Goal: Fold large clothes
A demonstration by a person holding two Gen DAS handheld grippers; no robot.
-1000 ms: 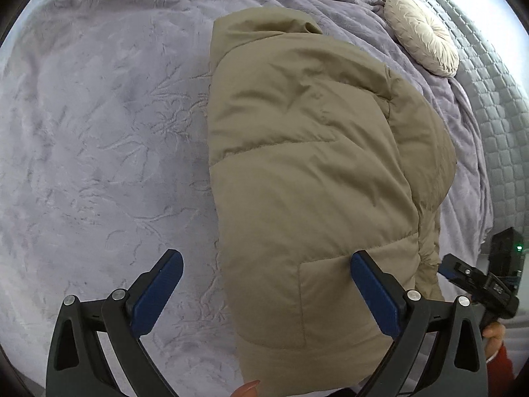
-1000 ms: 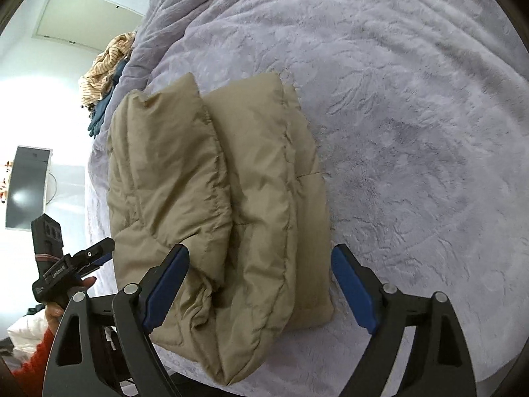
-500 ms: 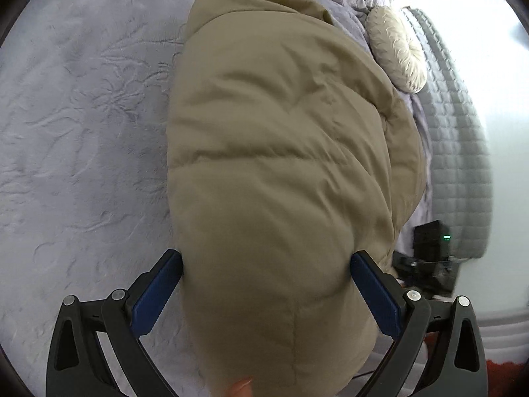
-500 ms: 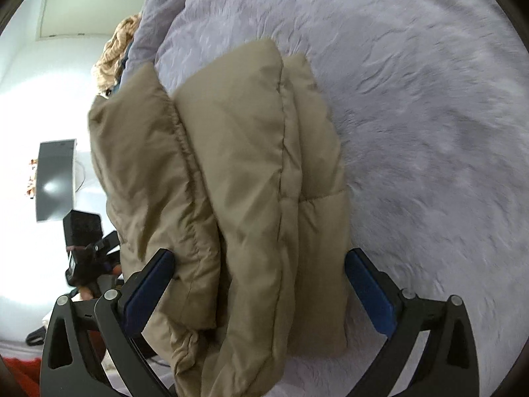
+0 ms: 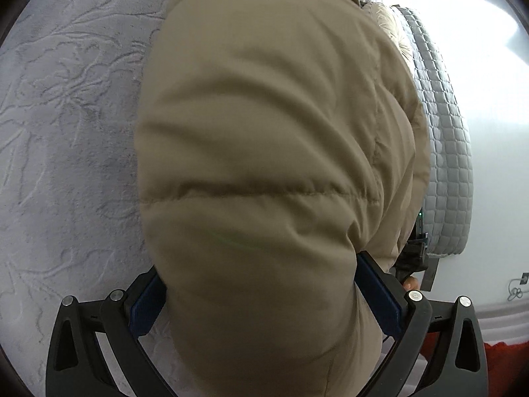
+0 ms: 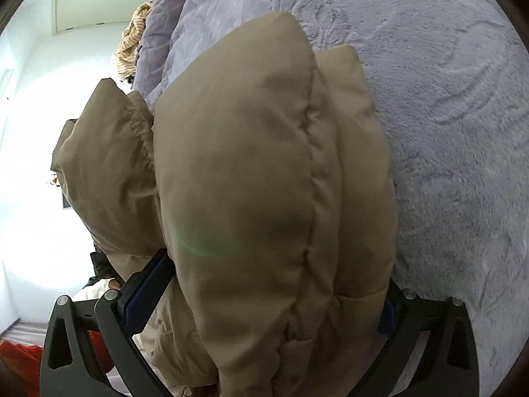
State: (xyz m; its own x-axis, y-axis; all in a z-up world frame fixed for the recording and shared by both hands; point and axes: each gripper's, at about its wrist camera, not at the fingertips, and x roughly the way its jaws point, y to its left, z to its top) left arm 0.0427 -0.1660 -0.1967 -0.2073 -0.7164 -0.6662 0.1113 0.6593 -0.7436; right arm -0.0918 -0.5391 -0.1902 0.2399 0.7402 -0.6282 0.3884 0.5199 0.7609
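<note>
Khaki puffer jacket (image 5: 264, 172) lay part-folded on grey plush bed (image 5: 66, 132). Left gripper (image 5: 264, 294) and right gripper (image 6: 264, 297) straddled near hem, jaws wide, padding bulging between. Good fold likely needed deep bite, both ends lifted together.

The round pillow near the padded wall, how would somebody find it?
Start at the lavender blanket covering the bed, then follow the big tan puffy jacket to its far end. Peeking from behind it, beside the grey quilted headboard, is the round pillow: cream and pleated, unlike the smooth jacket.
</note>
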